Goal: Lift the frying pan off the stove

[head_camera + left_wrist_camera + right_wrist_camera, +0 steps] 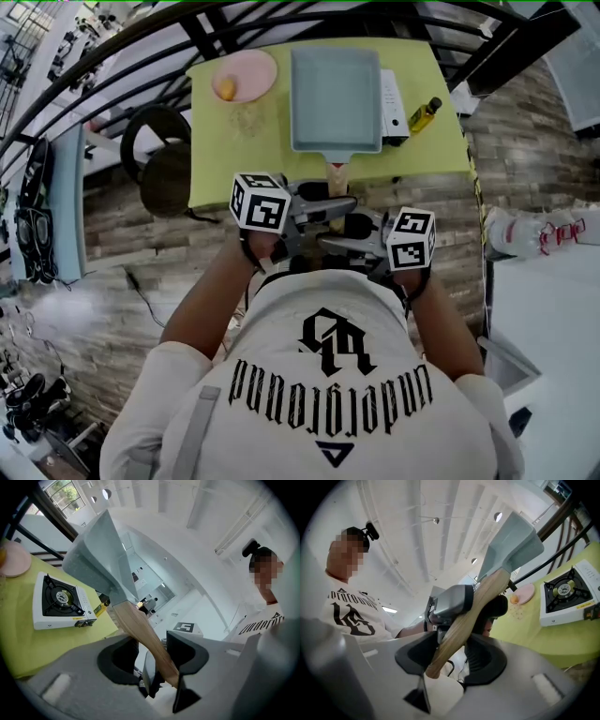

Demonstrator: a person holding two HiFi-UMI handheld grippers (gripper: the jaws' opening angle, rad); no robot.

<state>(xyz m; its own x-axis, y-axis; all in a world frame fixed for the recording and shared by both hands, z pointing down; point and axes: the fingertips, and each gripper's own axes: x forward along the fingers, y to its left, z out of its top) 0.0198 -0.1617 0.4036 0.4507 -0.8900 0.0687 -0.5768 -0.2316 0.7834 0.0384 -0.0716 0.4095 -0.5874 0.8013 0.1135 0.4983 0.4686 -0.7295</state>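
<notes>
Plainly, the head view alone leaves it in doubt. From above, the frying pan (336, 94) covers all but a white strip of the stove (394, 101) along its right side, so it could be resting there. The gripper views settle it. The left gripper view shows the stove standing by itself on the yellow-green table (234, 159). Its black burner is bare, and the pan is up in the air beside it, clear of it. The right gripper view shows the same gap from the other side, with a pink plate (525, 594) on the table beyond. Only from above do you see a small bottle (424, 114) just right of the stove.

Both grippers hold the pan by its handle (337, 176), coming at it from opposite sides. The left gripper (154, 656) has its jaws partly apart and pressed on the wood. The right gripper (452, 656) clamps the same handle just beside it.

The pan is rectangular, shallow and pale grey-blue, with low straight walls and nothing inside. Seen from below in the gripper views, its underside is a plain dull grey. The handle is a slim bar of light wood.
</notes>
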